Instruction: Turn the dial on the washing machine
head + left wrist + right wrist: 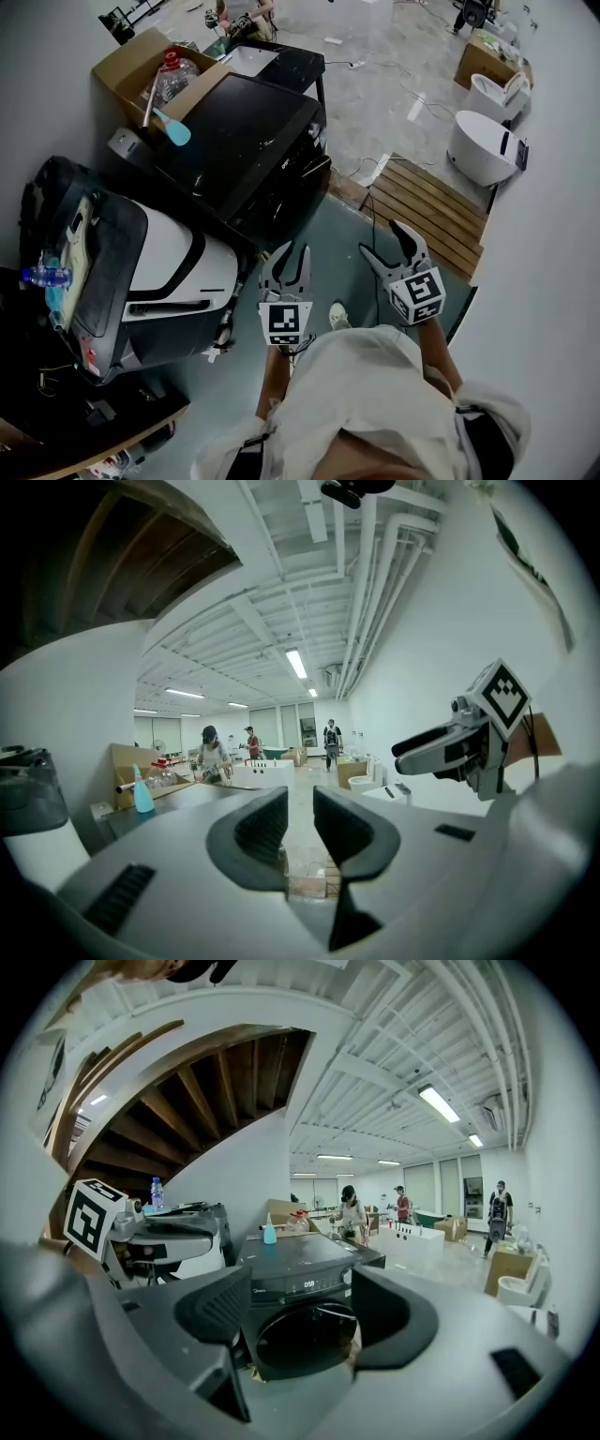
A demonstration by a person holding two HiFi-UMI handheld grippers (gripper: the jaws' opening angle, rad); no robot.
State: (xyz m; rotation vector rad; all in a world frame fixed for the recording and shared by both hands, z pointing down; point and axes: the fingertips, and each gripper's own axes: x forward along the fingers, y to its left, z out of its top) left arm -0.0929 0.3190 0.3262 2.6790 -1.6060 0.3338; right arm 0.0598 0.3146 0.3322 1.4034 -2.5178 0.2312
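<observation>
**Head view.** The black, boxy washing machine (246,141) stands ahead and to the left, well apart from both tools. My left gripper (284,272) is nearer than my right gripper (398,251).

**Left gripper view.** The jaws are narrowly parted and hold nothing. They aim past the machine's flat top.

**Right gripper view.** The jaws are wide and empty, framing the glossy control panel (305,1285) above the round door (305,1340). I cannot pick out the dial.
</observation>
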